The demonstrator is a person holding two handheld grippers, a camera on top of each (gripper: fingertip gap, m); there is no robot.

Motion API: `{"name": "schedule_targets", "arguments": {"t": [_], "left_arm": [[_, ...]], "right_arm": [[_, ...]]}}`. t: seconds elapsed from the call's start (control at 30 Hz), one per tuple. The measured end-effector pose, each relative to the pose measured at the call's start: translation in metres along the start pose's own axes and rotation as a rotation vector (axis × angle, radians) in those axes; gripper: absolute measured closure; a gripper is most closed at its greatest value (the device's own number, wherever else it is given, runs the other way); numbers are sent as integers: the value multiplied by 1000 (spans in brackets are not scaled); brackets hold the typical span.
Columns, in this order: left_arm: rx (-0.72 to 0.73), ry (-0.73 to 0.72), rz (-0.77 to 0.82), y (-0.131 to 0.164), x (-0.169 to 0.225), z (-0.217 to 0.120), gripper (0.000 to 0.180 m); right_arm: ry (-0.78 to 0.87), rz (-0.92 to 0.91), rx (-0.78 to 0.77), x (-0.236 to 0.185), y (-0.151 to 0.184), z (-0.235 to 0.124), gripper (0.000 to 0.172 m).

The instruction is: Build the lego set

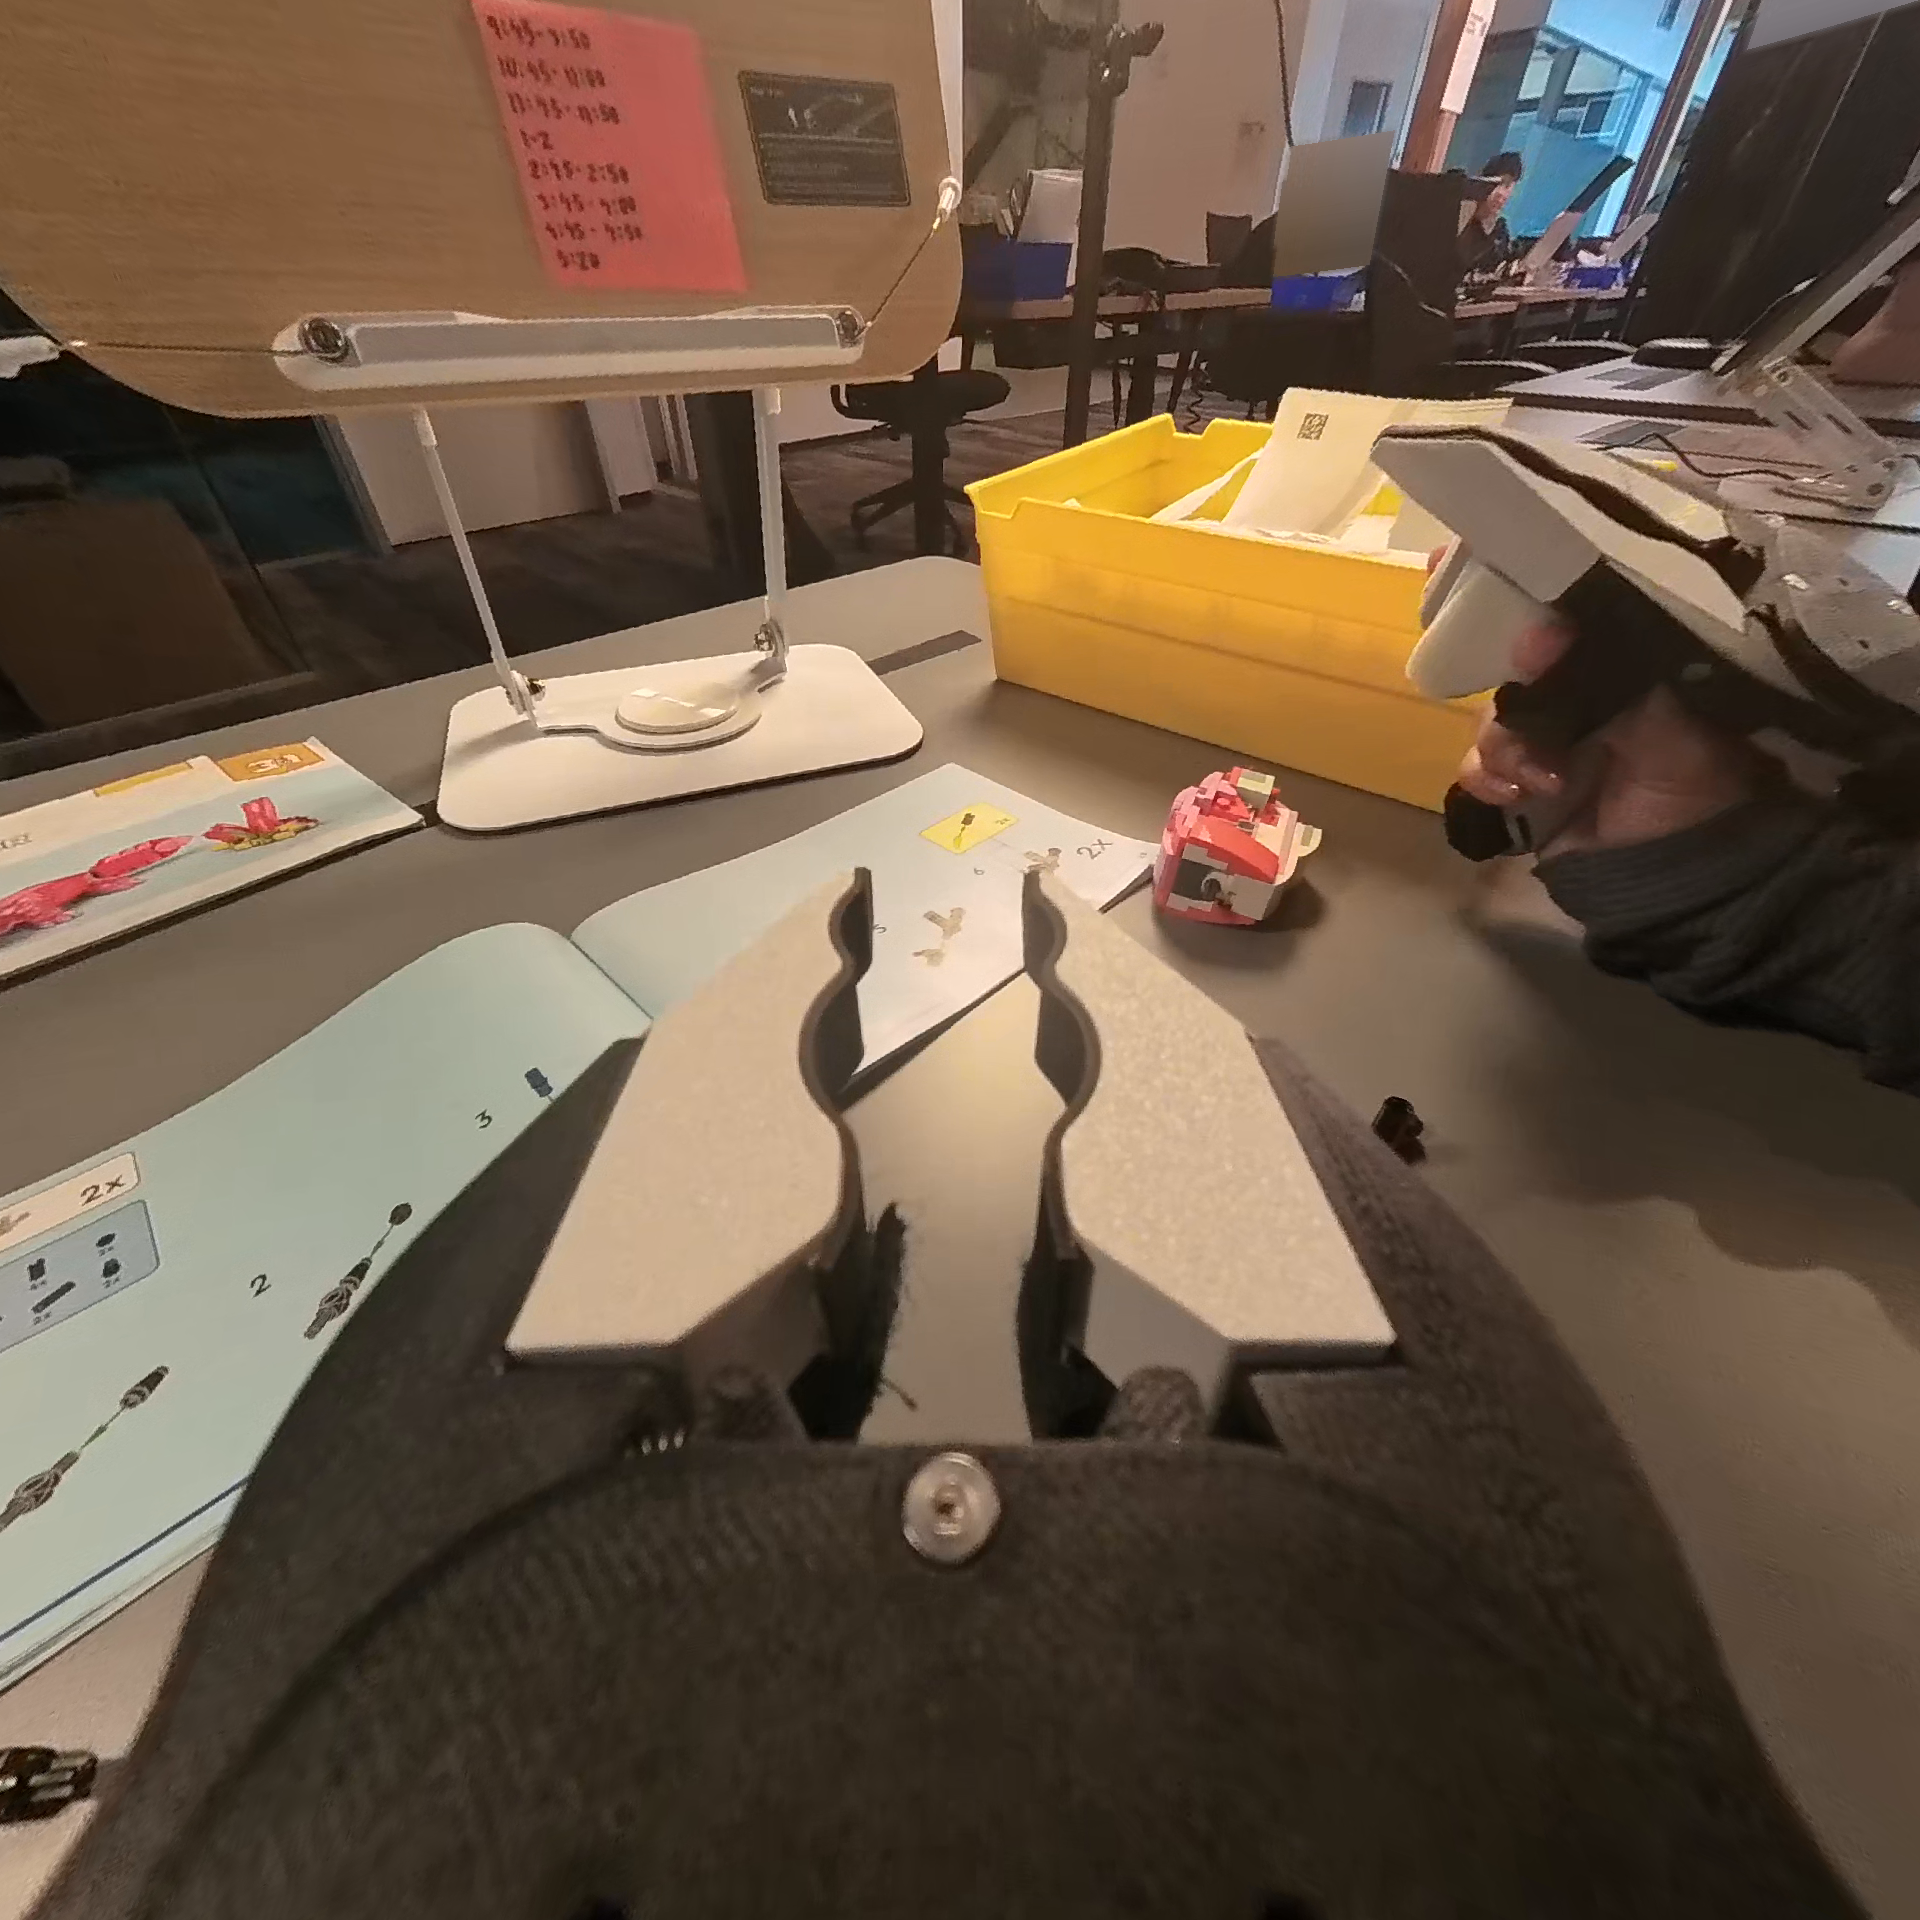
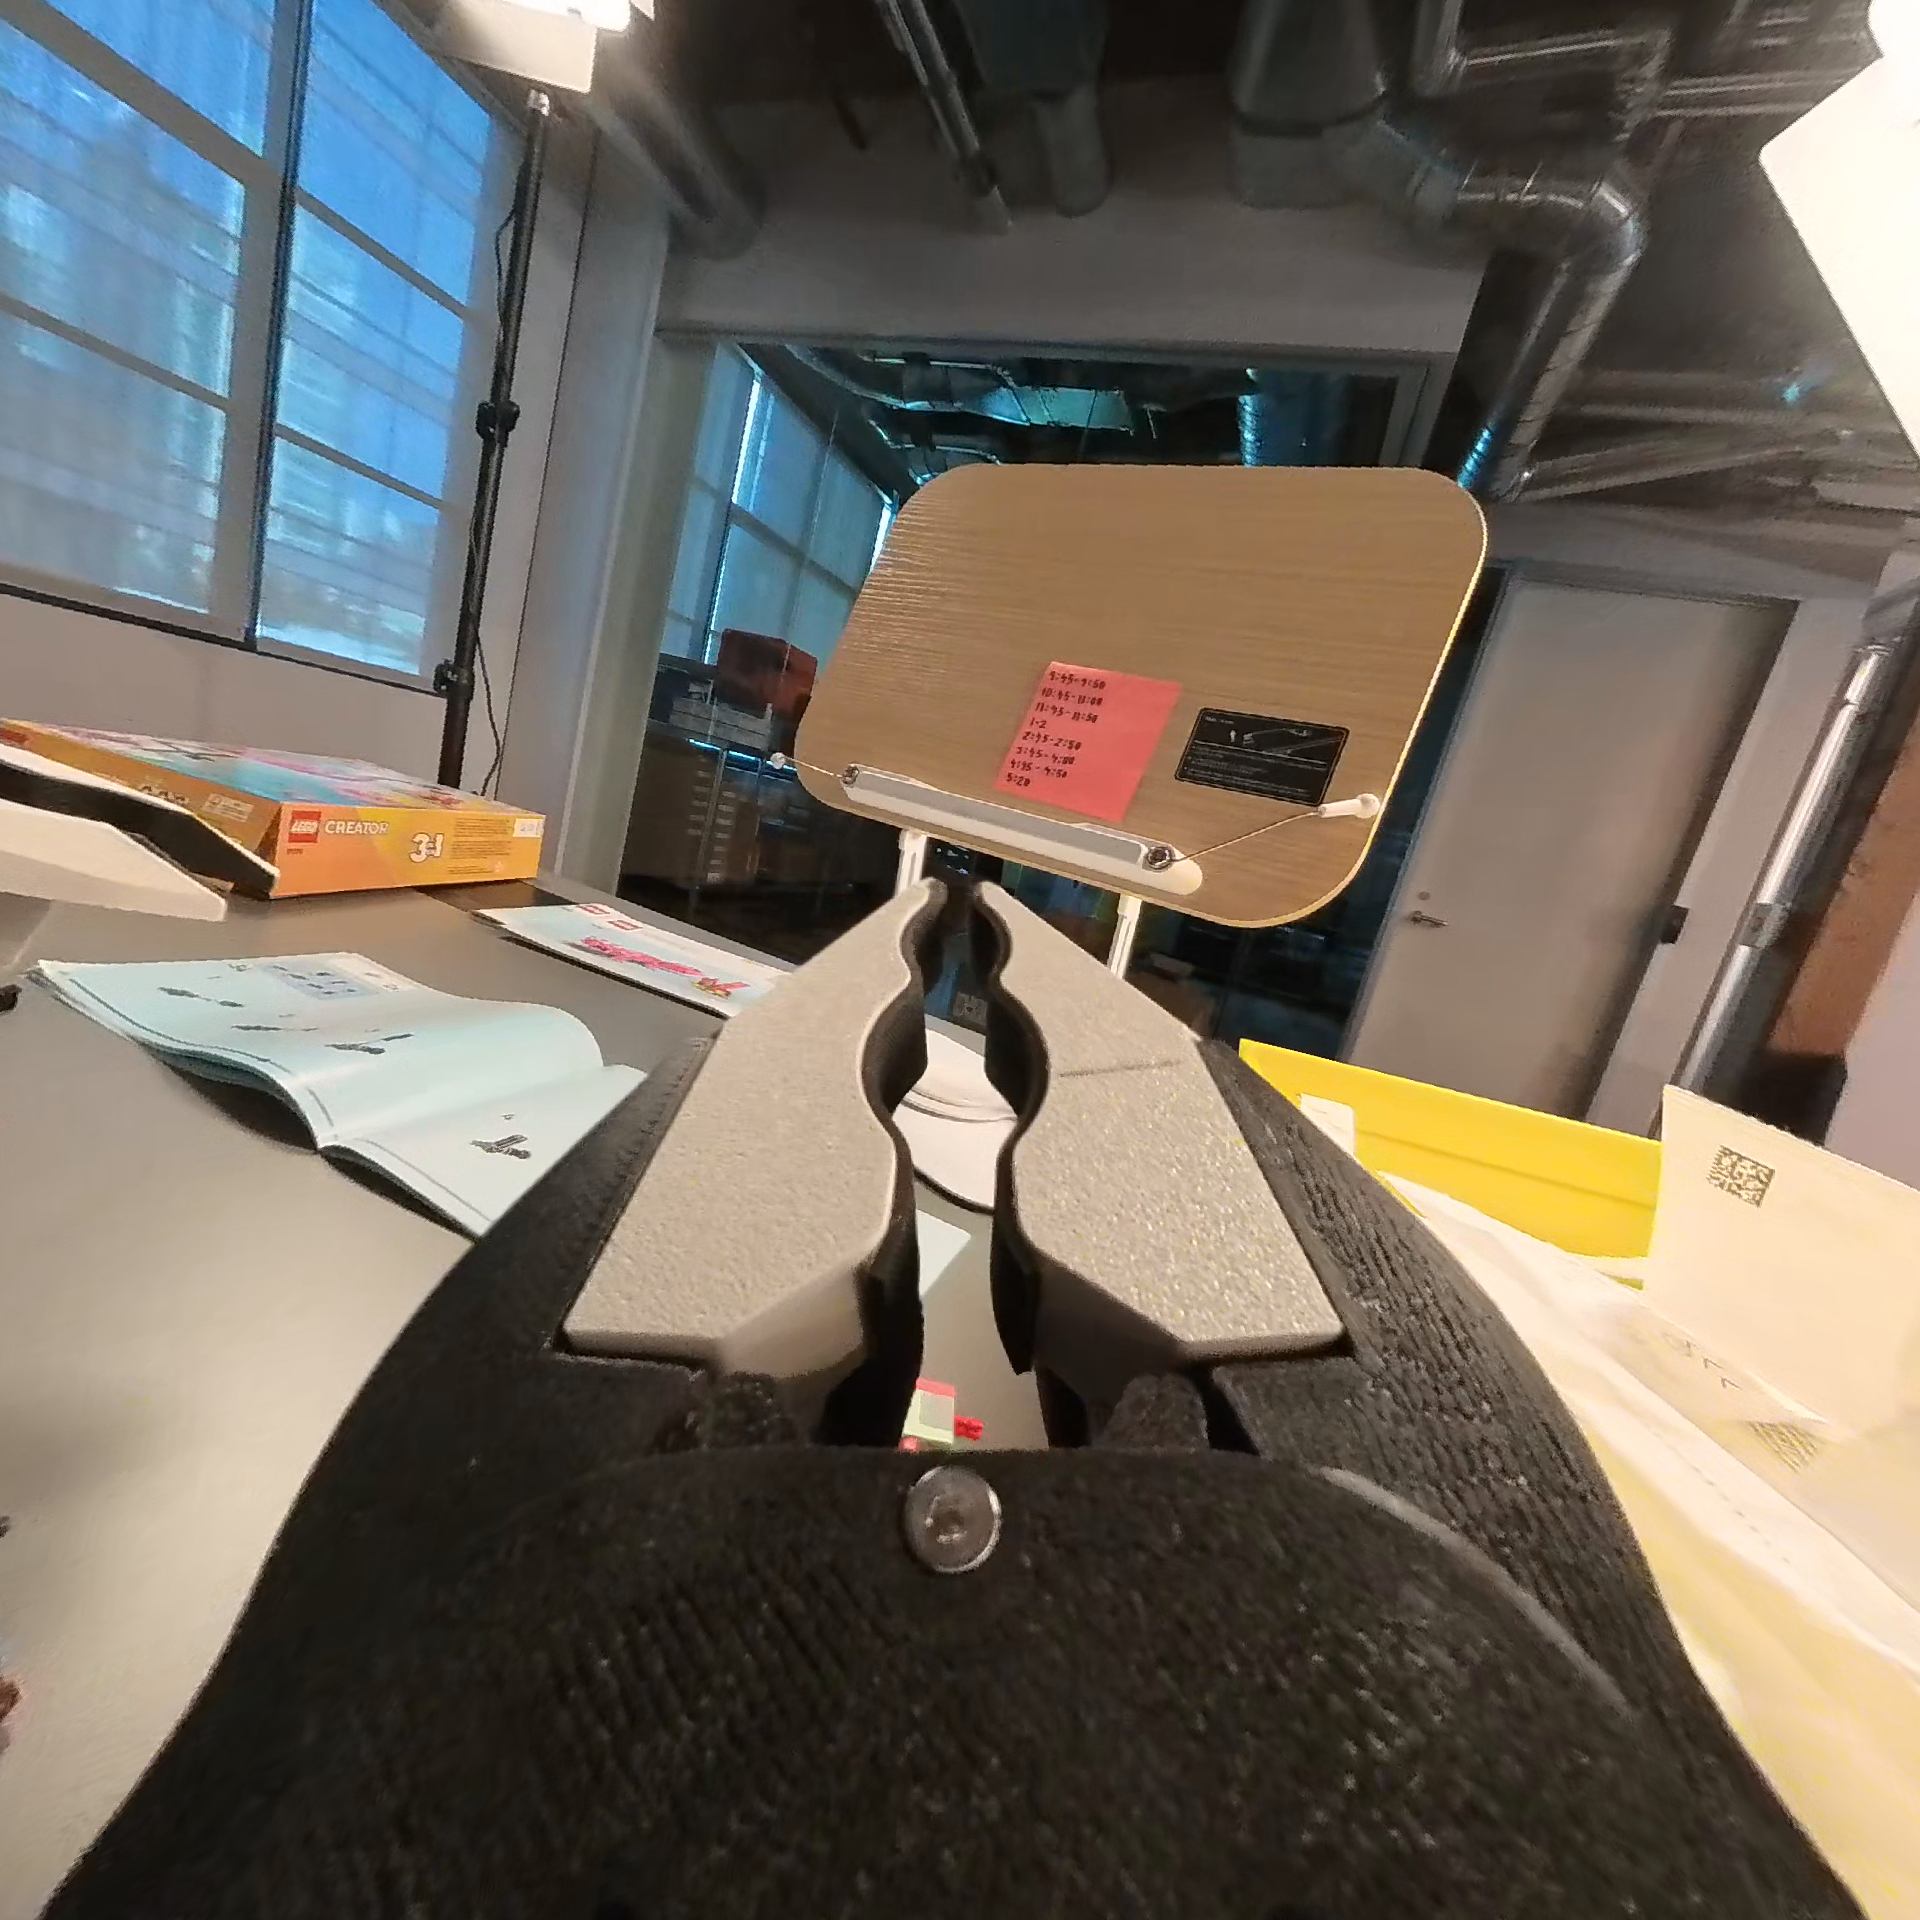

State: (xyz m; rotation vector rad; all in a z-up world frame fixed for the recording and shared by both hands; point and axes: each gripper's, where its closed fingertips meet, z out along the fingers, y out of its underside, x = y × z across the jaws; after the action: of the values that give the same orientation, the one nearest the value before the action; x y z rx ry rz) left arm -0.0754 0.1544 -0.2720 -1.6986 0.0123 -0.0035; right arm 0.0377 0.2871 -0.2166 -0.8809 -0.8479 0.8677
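Left tool (image 1: 945,894), parted, hovers over booklet (image 1: 935,935); brick model (image 1: 1231,857) apparently right.

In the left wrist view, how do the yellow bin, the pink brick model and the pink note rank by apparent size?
1. Yellow bin
2. Pink note, though it may sit nearer the camera, so unsure
3. Pink brick model

My left gripper (image 1: 945,883) has speckled grey fingers (image 1: 727,1122) with wavy black pads, a black textured body and one silver screw (image 1: 951,1507) behind them.
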Motion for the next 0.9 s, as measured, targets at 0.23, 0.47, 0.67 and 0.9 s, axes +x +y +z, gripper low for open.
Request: {"name": "schedule_targets", "arguments": {"t": [0.23, 0.47, 0.67, 0.9], "left_arm": [[6, 3, 5, -2, 1, -1, 153], [2, 3, 4, -1, 1, -1, 153], [-14, 51, 11, 1, 10, 2, 160], [-23, 54, 25, 3, 12, 3, 160]], "right_arm": [[-16, -11, -25, -3, 5, 1, 172], [-28, -2, -37, -5, 8, 1, 172], [-33, -5, -44, -5, 9, 1, 172], [-40, -2, -56, -6, 12, 1, 172]]}}
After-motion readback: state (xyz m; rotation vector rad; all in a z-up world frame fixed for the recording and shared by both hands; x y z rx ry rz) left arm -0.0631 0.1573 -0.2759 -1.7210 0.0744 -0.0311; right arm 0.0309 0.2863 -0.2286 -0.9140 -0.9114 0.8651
